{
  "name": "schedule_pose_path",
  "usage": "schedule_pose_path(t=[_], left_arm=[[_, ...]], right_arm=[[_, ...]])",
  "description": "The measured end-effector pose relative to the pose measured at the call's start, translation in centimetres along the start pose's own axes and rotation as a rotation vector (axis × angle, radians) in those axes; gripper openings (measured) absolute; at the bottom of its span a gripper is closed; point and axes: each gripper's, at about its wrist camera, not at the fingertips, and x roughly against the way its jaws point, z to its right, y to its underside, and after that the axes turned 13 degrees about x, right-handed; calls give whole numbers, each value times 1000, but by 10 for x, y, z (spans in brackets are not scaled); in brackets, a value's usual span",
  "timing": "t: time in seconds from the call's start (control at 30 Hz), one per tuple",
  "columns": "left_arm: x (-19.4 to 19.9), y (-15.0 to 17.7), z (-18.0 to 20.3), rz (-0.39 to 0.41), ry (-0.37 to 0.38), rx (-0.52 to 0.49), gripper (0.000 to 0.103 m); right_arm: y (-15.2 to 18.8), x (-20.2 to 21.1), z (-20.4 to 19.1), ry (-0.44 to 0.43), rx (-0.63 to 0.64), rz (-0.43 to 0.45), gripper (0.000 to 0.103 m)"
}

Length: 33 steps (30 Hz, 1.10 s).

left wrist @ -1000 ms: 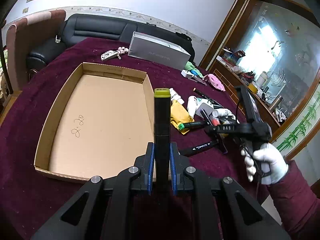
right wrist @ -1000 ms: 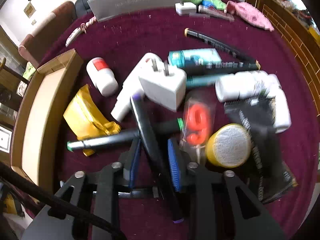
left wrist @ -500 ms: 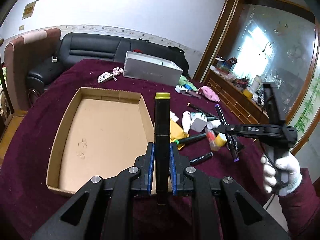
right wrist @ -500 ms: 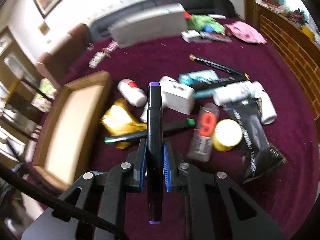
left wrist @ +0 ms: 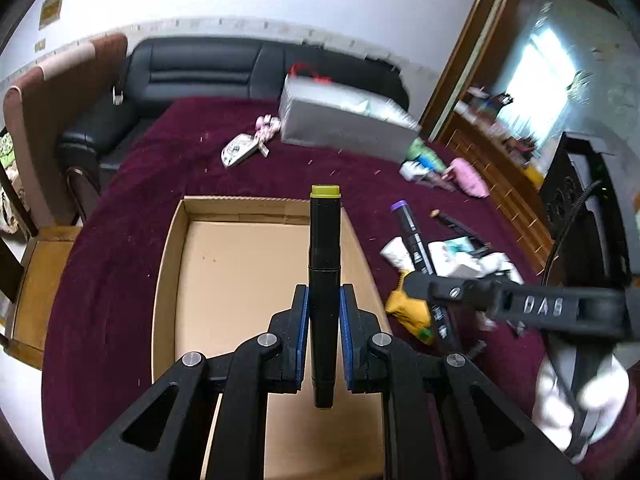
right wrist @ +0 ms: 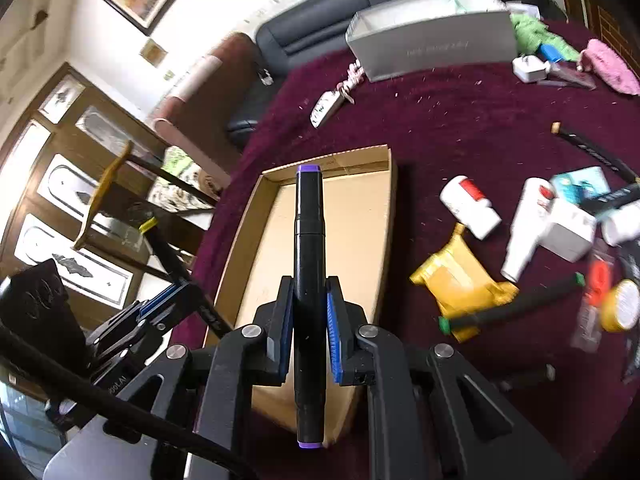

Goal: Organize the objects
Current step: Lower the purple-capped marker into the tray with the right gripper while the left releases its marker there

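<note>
My left gripper (left wrist: 324, 312) is shut on a black marker with a yellow-green cap (left wrist: 325, 240), held over the open cardboard box (left wrist: 168, 248). The right gripper (right wrist: 307, 308) is shut on a black marker with a purple cap (right wrist: 308, 240), also above the box (right wrist: 384, 216). In the left wrist view the right gripper (left wrist: 416, 280) enters from the right with the purple-capped marker (left wrist: 412, 236) in it, held by a white-gloved hand (left wrist: 580, 404). The left gripper (right wrist: 168, 296) and its marker show at the lower left of the right wrist view.
On the maroon tablecloth (right wrist: 460, 120) right of the box lie a yellow packet (right wrist: 460, 280), a green-tipped marker (right wrist: 512, 308), white bottles (right wrist: 470, 208), a white adapter (right wrist: 568, 232) and a yellow tape roll (right wrist: 624, 304). A grey box (right wrist: 436, 44) and a black sofa (left wrist: 200, 68) are behind.
The right gripper closed on the purple-capped marker, lifted it out of the pile and carried it left over the box. The left gripper moved with its marker further over the box.
</note>
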Motion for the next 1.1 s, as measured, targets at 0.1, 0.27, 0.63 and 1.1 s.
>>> schedule_pose_path(t=[0.1, 0.27, 0.63, 1.1], left_arm=[[-36, -11, -7, -61, -33, 14, 11], [-86, -18, -16, -127, -58, 43, 11], [-131, -41, -30, -157, -44, 139, 11], [-126, -43, -53, -143, 129, 327, 12]], right_arm=[[-12, -34, 8, 10, -46, -48, 13], [-27, -75, 18, 87, -54, -102, 13], [-46, -107, 48, 173, -102, -123, 13], [-52, -94, 41, 225, -64, -56, 18]])
